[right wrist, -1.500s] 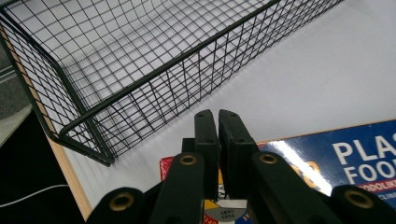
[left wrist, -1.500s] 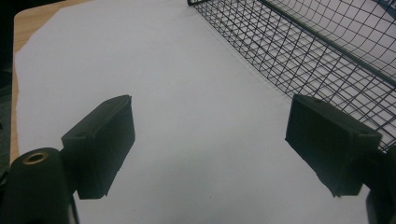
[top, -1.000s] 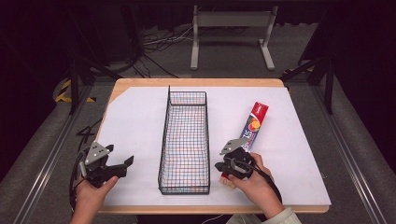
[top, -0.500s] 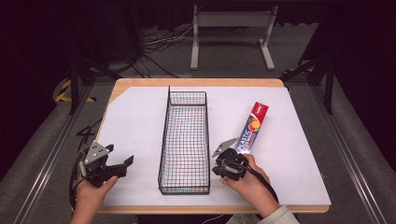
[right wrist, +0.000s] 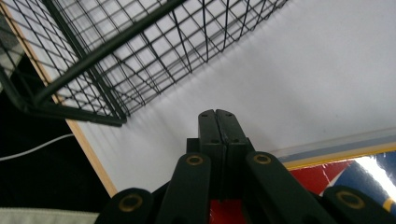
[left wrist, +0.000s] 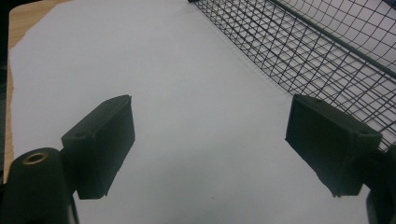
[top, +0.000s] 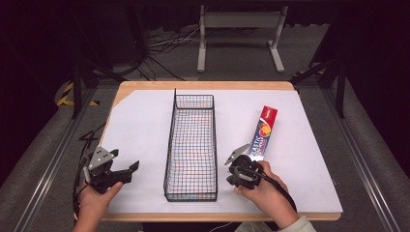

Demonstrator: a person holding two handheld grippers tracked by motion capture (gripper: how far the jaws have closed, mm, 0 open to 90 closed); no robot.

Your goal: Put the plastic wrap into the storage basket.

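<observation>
A long red-and-blue box of plastic wrap (top: 263, 131) lies flat on the white sheet, right of a black wire basket (top: 191, 145). My right gripper (top: 235, 173) is held low at the box's near end, between the box and the basket. In the right gripper view its jaws (right wrist: 217, 115) are pressed together with nothing between them, the box (right wrist: 369, 163) lies just under and beside them, and the basket's near corner (right wrist: 70, 84) lies ahead. My left gripper (top: 127, 172) rests left of the basket; its jaws (left wrist: 210, 135) stand wide apart over bare white sheet.
The white sheet (top: 145, 125) covers a wooden table whose front edge (top: 217, 216) is close to both hands. The basket's wire wall (left wrist: 327, 51) runs along the right of the left gripper view. A metal stand (top: 239, 29) and cables sit on the floor beyond the table.
The right hand has turned and shifted slightly toward the basket, with its jaws staying shut. The left hand, the box and the basket have not moved.
</observation>
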